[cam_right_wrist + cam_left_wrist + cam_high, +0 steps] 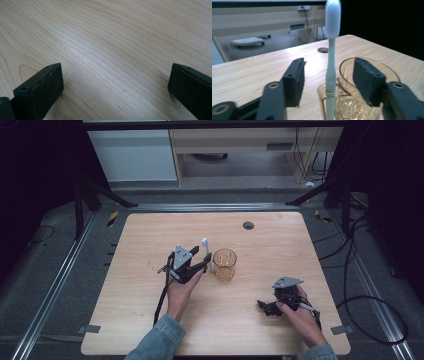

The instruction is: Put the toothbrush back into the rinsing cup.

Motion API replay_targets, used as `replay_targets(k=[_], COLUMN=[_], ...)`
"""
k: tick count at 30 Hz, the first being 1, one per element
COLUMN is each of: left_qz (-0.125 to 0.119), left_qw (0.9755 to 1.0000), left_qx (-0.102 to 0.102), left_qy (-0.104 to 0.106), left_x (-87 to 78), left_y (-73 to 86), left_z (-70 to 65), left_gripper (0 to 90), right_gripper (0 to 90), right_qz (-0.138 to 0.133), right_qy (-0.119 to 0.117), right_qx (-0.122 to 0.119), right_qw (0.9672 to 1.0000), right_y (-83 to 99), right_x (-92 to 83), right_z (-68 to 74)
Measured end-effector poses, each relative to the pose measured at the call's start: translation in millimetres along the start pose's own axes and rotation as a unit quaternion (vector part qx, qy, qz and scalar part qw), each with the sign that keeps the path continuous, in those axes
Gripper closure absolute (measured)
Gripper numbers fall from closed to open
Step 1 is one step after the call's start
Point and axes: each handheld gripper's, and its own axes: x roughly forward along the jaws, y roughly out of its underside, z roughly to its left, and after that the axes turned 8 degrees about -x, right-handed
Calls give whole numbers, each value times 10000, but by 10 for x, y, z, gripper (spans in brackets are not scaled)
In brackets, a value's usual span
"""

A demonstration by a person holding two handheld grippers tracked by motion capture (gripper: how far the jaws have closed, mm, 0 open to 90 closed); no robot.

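Note:
A white toothbrush (205, 247) stands head up in an amber glass cup (224, 264) near the middle of the table. In the left gripper view the toothbrush (331, 50) rises between the two pads, with a gap on each side, and its handle goes down into the cup (362, 105). My left gripper (207, 262) (331, 80) is open around the brush and touches neither it nor the cup. My right gripper (265, 309) (115, 85) rests low over bare wood at the front right, open, with nothing between its pads.
The wooden table (150, 235) has a round cable hole (248, 225) (323, 50) at the back, beyond the cup. Black cables trail from both grippers toward the front edge. Metal rails and dark floor surround the table.

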Motion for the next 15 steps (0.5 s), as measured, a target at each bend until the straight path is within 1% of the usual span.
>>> replay_targets(k=[2, 5, 7, 8, 11, 13, 14, 15], left_qz=[57, 129, 239, 343, 495, 589, 705, 749], left_qw=[10000, 9998, 9996, 9992, 9984, 9978, 9970, 9967], left_qx=[26, 65, 84, 130, 192, 201, 214, 205], left_qy=[47, 114, 155, 164, 207, 242, 231, 250], left_x=[-8, -12, -8, -5, -19, -39, -55, -63], left_y=[-30, -63, -80, -91, -116, -131, -144, -152], left_z=[-3, -12, -21, -29, -50, -60, -55, -49], left_gripper=[367, 320, 290, 280, 240, 217, 209, 195], right_gripper=[4, 4, 4, 5, 4, 5, 4, 4], right_qz=[0, 0, 1, 1, 0, 0, 0, 1], right_qy=[0, 0, -1, -1, -1, 1, 0, 0], right_qx=[0, 0, -1, -2, 0, -6, -6, 0], right_qw=[10000, 10000, 10000, 10000, 10000, 10000, 10000, 10000], right_y=[0, 0, 0, 0, 0, 0, 0, 0], right_x=[0, 0, 0, 0, 0, 0, 0, 0], right_z=[0, 0, 0, 0, 0, -1, -1, 0])
